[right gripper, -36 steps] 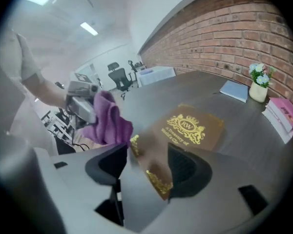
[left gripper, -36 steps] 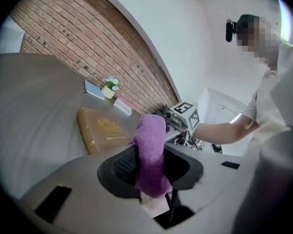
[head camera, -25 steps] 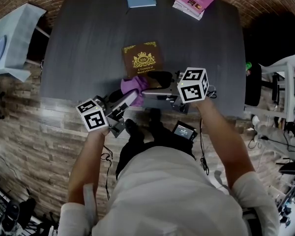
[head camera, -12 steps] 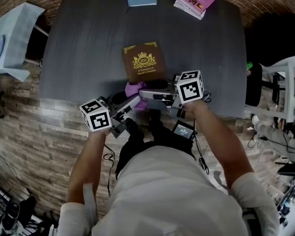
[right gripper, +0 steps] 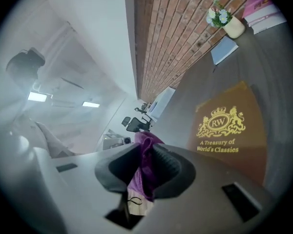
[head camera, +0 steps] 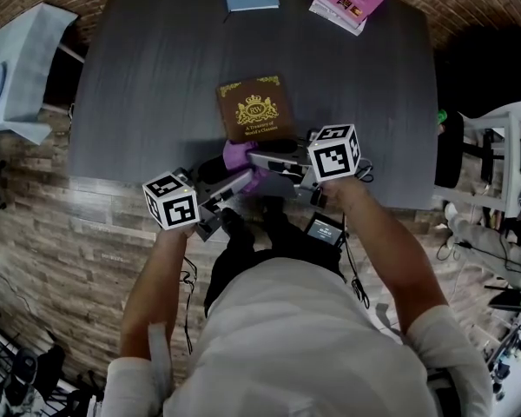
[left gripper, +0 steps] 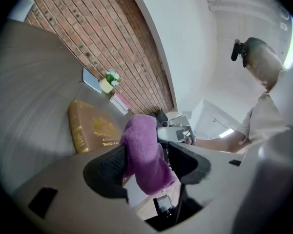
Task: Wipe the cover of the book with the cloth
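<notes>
Fingers: right gripper (right gripper: 145, 157) closing on one purple cloth (left gripper: 141, 135), left gripper (left gripper: 147, 155) opening wide round it.
One book (right gripper: 224, 130); dark counter (head camera: 156, 76), brick wall (left gripper: 83, 28).

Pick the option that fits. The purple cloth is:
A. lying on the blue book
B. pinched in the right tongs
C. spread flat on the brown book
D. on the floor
B: the right tongs, which have just been closing, pinch the cloth between their pads, and the cover of the book shows bare.
</notes>
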A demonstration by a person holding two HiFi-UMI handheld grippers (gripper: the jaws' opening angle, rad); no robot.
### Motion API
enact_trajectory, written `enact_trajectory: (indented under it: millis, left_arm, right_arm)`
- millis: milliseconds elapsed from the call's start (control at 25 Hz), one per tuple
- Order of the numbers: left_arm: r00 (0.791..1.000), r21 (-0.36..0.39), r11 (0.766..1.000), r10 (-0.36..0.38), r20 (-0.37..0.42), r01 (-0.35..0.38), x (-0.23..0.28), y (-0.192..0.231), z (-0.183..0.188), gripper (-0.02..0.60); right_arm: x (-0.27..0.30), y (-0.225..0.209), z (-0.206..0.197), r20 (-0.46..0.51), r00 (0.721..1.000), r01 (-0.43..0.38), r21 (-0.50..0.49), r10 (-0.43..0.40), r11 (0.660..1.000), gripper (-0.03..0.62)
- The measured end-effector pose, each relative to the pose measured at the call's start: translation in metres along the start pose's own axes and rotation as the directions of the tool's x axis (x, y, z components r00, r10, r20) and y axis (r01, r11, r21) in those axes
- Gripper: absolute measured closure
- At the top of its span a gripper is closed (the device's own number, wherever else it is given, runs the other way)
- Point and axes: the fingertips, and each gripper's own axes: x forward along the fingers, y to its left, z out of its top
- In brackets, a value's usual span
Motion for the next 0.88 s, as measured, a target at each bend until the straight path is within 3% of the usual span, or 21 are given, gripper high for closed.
enact_trajectory:
  millis: [160,320,480,560,640,760,880]
  left_arm:
    - [0.993,-0.009,0.994,0.113,0.022,-0.113,-0.006,0.025,0.004,0.318]
    - [0.984,-0.025,0.983,0.180,-0.014,-0.180,-0.008,0.039,-0.003,0.329]
    - [0.976,0.041,0.978,0.208,-0.066,-0.205,0.003,0.038,-0.008,0.480]
    - [0.969,0.080,0.972,0.227,-0.098,-0.220,0.010,0.039,-0.012,0.548]
    - [0.960,0.113,0.967,0.244,-0.136,-0.230,0.015,0.041,-0.017,0.572]
    - [0.939,0.154,0.957,0.275,-0.205,-0.247,0.023,0.046,-0.027,0.574]
    - [0.906,0.176,0.943,0.322,-0.275,-0.282,0.027,0.054,-0.041,0.574]
  right_arm:
    - [-0.007,-0.022,0.025,0.021,0.994,0.112,-0.042,-0.111,0.993,0.510]
    - [-0.018,-0.051,0.057,0.060,0.963,0.269,-0.076,-0.264,0.960,0.511]
    - [-0.022,-0.076,0.084,0.086,0.920,0.389,-0.089,-0.382,0.917,0.511]
    - [-0.020,-0.084,0.091,0.081,0.906,0.421,-0.096,-0.414,0.902,0.511]
    - [-0.013,-0.090,0.095,0.068,0.898,0.439,-0.103,-0.434,0.893,0.511]
    - [-0.001,-0.098,0.100,0.051,0.889,0.458,-0.112,-0.455,0.882,0.511]
    - [0.012,-0.101,0.106,0.036,0.885,0.465,-0.111,-0.464,0.878,0.511]
